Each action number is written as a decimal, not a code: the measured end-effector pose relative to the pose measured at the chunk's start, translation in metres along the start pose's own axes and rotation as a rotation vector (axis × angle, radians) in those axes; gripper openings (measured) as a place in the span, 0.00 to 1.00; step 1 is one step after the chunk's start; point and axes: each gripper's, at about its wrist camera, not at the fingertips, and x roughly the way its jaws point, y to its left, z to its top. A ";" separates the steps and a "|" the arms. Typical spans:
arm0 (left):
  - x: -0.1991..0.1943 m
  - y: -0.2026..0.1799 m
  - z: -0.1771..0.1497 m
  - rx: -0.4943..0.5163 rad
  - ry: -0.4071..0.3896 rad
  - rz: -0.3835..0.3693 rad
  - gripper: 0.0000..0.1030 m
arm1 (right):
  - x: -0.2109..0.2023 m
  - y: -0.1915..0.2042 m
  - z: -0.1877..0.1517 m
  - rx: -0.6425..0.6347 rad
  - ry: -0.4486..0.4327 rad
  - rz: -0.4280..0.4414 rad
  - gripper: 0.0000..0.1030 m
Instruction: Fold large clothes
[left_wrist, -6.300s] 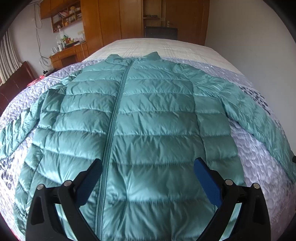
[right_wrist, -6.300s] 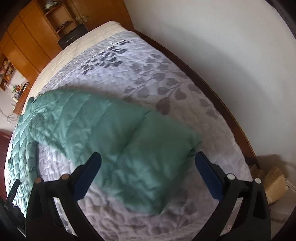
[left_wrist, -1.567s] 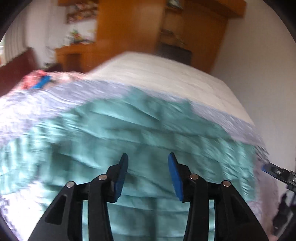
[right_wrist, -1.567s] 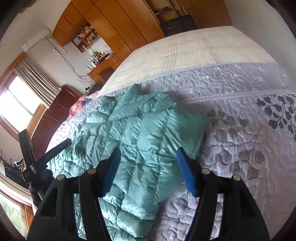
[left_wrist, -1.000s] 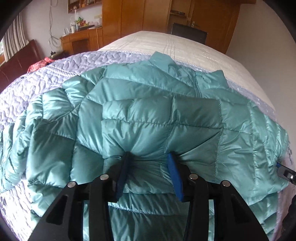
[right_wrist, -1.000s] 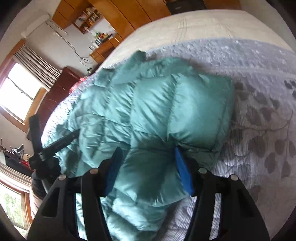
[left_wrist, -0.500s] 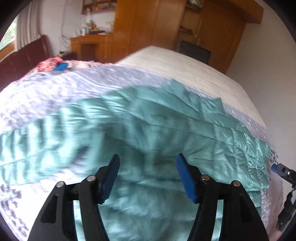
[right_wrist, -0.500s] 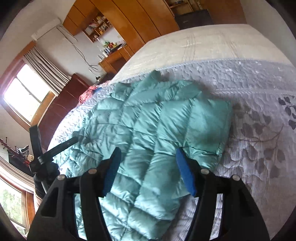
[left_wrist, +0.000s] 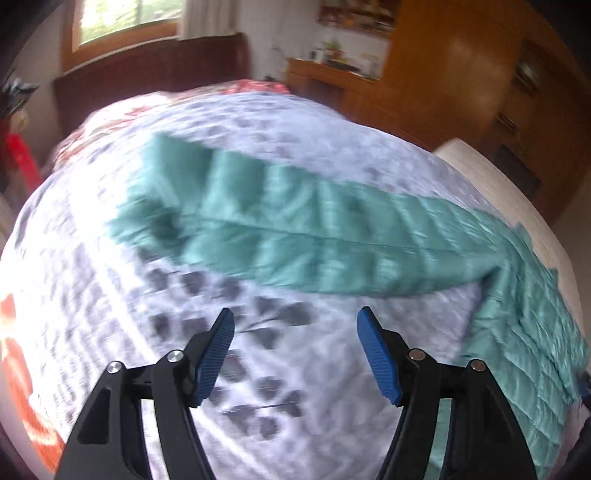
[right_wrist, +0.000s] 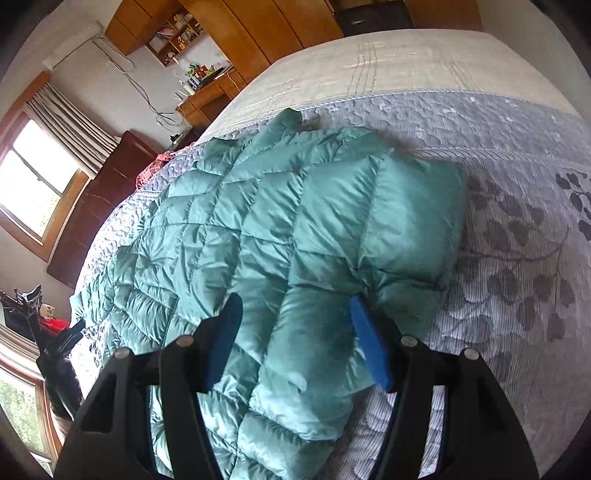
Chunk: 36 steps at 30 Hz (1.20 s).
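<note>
**A puffy jacket, half folded, waits for the next grip**

From the left wrist camera, all is blurred. The left claw (left_wrist: 295, 350) has its blue pads wide apart and nothing between them; below it is only the patterned bedspread (left_wrist: 110, 295). Beyond the claw, one long sleeve (left_wrist: 295, 236) of the green jacket lies stretched flat across the bedspread, with its cuff at the far left end and its shoulder joining the jacket body at the right edge of the picture.

From the right wrist camera, the jacket (right_wrist: 258, 229) lies on the same bedspread, and its other sleeve (right_wrist: 406, 221) is already folded over the body. The right claw (right_wrist: 295, 339) is open too, its pads on both sides of a padded bulge near the jacket's edge; whether they touch the cloth I cannot tell.

I judge the jacket to be light, soft and springy, with a smooth shell that may slip. A deep pinch at a stitched seam or the cuff should hold better than the puffy middle.
</note>
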 end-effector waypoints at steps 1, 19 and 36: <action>0.000 0.015 0.000 -0.038 0.002 0.005 0.68 | 0.001 0.000 0.000 -0.001 0.001 -0.002 0.59; 0.057 0.094 0.050 -0.332 -0.016 0.050 0.55 | 0.012 0.003 -0.002 -0.023 0.013 -0.040 0.59; -0.006 0.011 0.065 -0.118 -0.198 -0.044 0.02 | 0.004 0.013 -0.003 -0.055 -0.005 -0.064 0.55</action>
